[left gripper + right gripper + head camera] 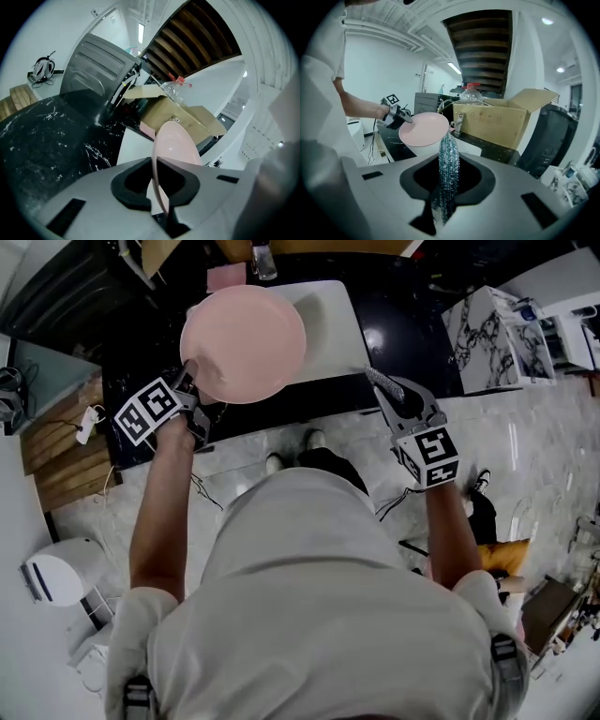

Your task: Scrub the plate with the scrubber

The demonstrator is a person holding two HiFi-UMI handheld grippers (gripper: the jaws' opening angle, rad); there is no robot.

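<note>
Head view, round glossy pink plate (244, 341) (pinched by left tongs (191, 369)), silvery mesh scrubber (382, 382)

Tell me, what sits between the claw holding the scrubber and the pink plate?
In the head view, only a corner of the white sink and dark countertop lie between right claw and plate.

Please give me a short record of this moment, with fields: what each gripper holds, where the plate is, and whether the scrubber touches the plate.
left gripper: shut on the rim of the pink plate
right gripper: shut on the scrubber
plate position: held in the air over the white sink
scrubber and plate: apart, with the scrubber off to the plate's right in the head view
scrubbing: not yet begun
</note>
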